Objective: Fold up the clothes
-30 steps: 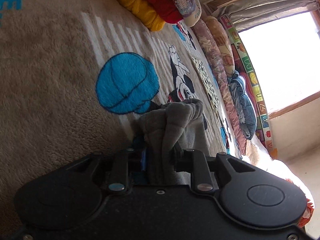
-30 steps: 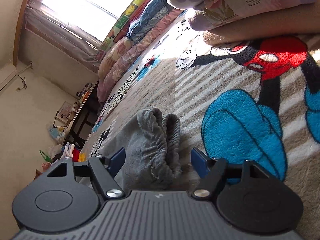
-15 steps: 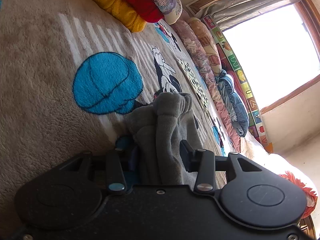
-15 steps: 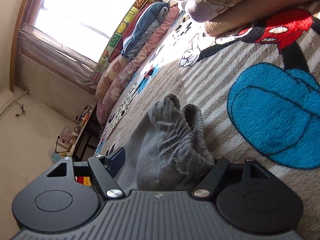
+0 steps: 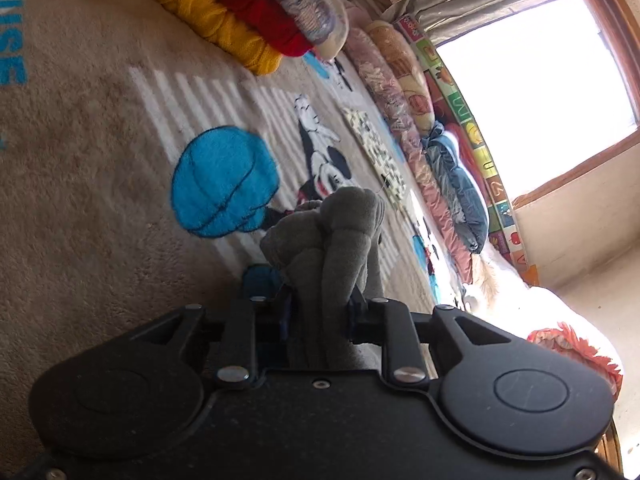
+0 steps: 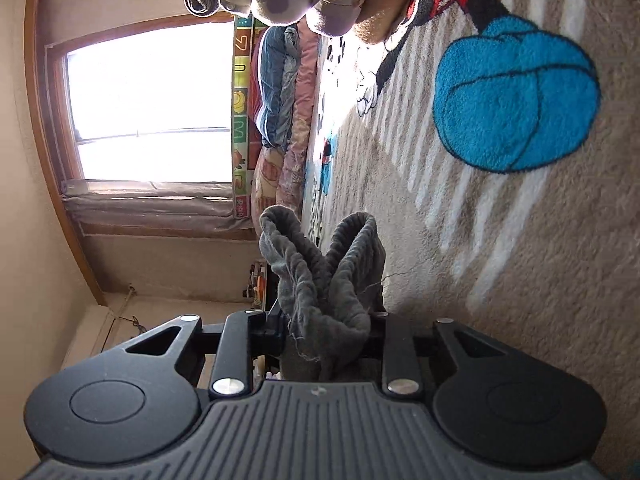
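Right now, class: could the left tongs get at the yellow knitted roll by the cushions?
Probably not as things stand: the left tongs are shut on the grey garment, and the yellow knitted roll lies well across the Mickey Mouse blanket.

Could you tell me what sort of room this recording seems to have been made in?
Most likely a bedroom or sleeping area in a home. A plush cartoon-mouse blanket covers the surface, rolled and folded quilts are stacked along its edge, and a curtained window stands behind them.

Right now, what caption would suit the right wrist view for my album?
Right gripper shut on bunched grey cloth, above a cartoon blanket, window behind.
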`<state>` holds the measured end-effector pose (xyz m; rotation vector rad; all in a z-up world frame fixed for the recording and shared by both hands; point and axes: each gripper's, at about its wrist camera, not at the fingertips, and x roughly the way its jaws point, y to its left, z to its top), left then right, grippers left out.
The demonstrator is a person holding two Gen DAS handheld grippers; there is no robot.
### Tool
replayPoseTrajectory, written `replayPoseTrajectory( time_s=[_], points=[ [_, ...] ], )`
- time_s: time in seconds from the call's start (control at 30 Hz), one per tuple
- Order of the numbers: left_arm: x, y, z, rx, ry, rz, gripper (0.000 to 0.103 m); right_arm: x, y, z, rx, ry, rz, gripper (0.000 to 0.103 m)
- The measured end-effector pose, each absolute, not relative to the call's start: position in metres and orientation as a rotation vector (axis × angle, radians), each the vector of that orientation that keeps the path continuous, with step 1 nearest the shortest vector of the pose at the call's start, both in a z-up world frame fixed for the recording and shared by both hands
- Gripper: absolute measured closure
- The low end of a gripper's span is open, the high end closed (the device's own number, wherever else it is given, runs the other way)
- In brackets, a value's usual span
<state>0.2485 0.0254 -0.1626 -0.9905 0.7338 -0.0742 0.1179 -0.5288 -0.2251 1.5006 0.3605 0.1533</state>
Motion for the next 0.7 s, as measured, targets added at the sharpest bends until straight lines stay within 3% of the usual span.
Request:
replayPoseTrajectory(
  time_s=[0.03,0.07,0.1,0.13,0.2,0.23,0.33,0.5,0.6,0.7],
  points=[
    [0.245,0.031,-0.169,-0.993,0.755,-0.063,0.074,0.117,-0.528,-0.233,1.447,0.418,0.123,0.074],
    [0.234,0.037,-0.167,-0.992,0.725,-0.062,0.067,0.114,-0.528,-0.243,1.435,0.475,0.087,0.08],
    [0.222,0.041,-0.162,-0.964,0.693,-0.046,0.062,0.112,-0.528,-0.237,1.406,0.471,0.09,0.076],
    [0.212,0.042,-0.152,-0.901,0.662,-0.009,0.056,0.109,-0.526,-0.23,1.372,0.467,0.092,0.063],
    [0.194,0.038,-0.133,-0.767,0.592,0.044,0.056,0.093,-0.515,-0.192,1.093,0.434,0.021,0.044],
    [0.189,0.035,-0.126,-0.734,0.565,0.028,0.056,0.085,-0.509,-0.179,0.984,0.407,-0.01,0.041],
    [0.191,0.009,-0.109,-0.683,0.548,-0.138,0.056,0.085,-0.49,-0.163,0.809,0.388,-0.001,0.041],
    [0.232,-0.063,-0.104,-0.69,0.683,-0.449,0.056,0.103,-0.458,-0.157,0.639,0.405,0.09,0.042],
    [0.264,-0.103,-0.125,-0.814,0.802,-0.61,0.046,0.114,-0.439,-0.153,0.536,0.414,0.144,0.044],
    [0.293,-0.13,-0.161,-0.959,0.94,-0.607,0.044,0.12,-0.434,-0.153,0.524,0.421,0.187,0.043]
  ],
)
